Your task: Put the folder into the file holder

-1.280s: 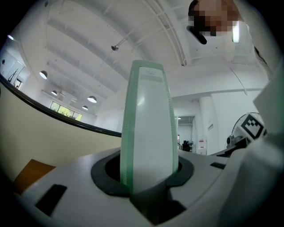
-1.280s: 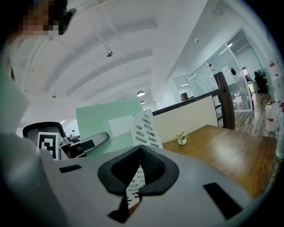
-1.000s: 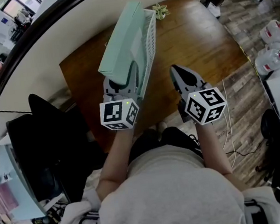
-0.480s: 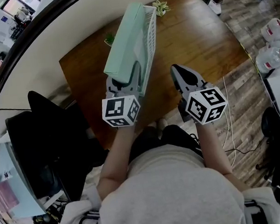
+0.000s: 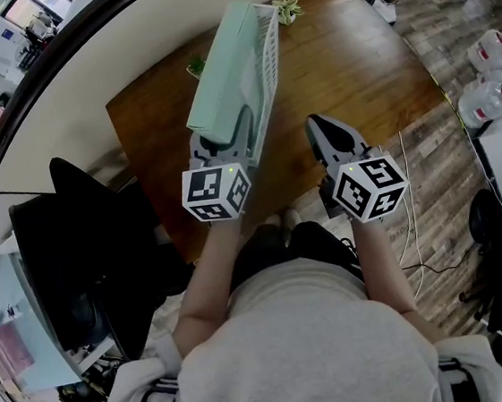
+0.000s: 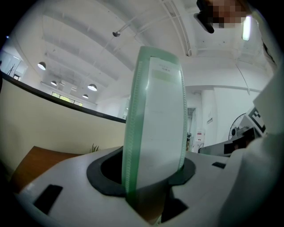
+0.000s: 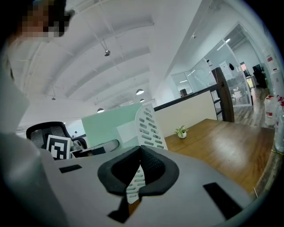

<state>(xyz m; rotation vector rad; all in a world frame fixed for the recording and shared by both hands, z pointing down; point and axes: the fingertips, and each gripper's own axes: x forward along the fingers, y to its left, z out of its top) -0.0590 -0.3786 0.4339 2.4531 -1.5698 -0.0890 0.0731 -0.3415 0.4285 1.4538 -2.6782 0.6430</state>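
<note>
Nearest the head camera is the person's grey-shirted torso [image 5: 313, 351], both forearms reaching forward. Each hand carries a tool with a marker cube at its back.

The left tool [image 5: 224, 145] points level at the near end of the mint-green folder [image 5: 227, 72]. In the left gripper view the left tool [image 6: 153, 177] has the folder [image 6: 155, 124] standing upright between its jaws, ribbed spine to the left. The jaws have just been opening and now stand wide on either side of the folder, the pads close to its faces rather than clamped on it.

The right tool [image 5: 319, 129] hovers just right of that, near the worktop's front edge, well clear of the folder. Its own view shows the right tool [image 7: 138, 164] with the pads pressed together and nothing between them.

The folder runs away from the person, close along the white mesh wall of the file holder [image 5: 267, 67], on that wall's left; from the right gripper view the folder [image 7: 106, 128] shows behind the file holder [image 7: 148, 126]. How deep it sits I cannot tell.

Both stand on the brown wooden worktop [image 5: 353, 67]. At its far edge is a small potted plant [image 5: 286, 9], with a cream partition [image 5: 85, 88] beyond. A black office chair [image 5: 82, 224] stands at the left.
</note>
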